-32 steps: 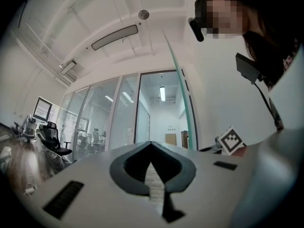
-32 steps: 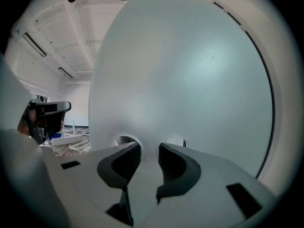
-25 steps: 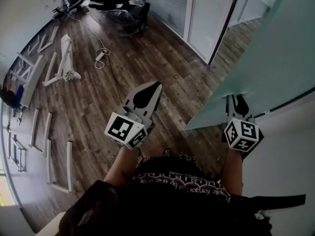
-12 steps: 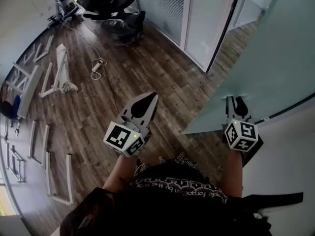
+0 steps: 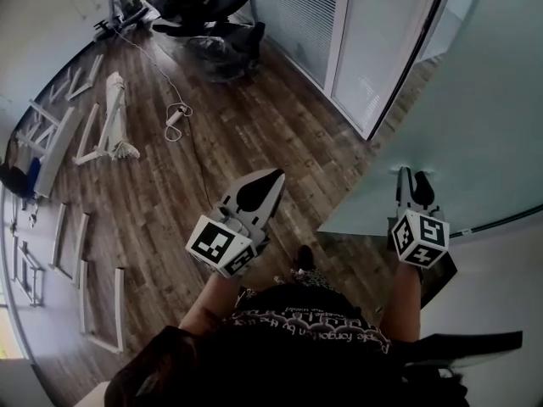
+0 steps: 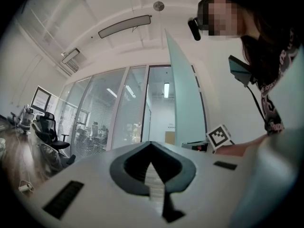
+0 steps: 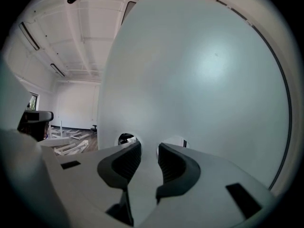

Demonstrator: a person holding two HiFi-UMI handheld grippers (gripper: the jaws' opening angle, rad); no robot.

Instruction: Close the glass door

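Bracing right gripper [image 5: 413, 176], fingers spread, against ajar glass door [image 5: 484, 117], likely to push it shut; left gripper [image 5: 275, 176] fingers pressed together, empty.

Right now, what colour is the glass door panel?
The glass door is a frosted pale blue-green, plain and unpatterned. It shows best in the right gripper view.

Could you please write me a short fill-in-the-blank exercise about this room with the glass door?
The jaws of the left gripper are ____.
The glass door stands on the person's ____ side.
The floor is laid with ____ planks.
The office chair is ____ in colour.
Missing words: shut, right, wooden, black.
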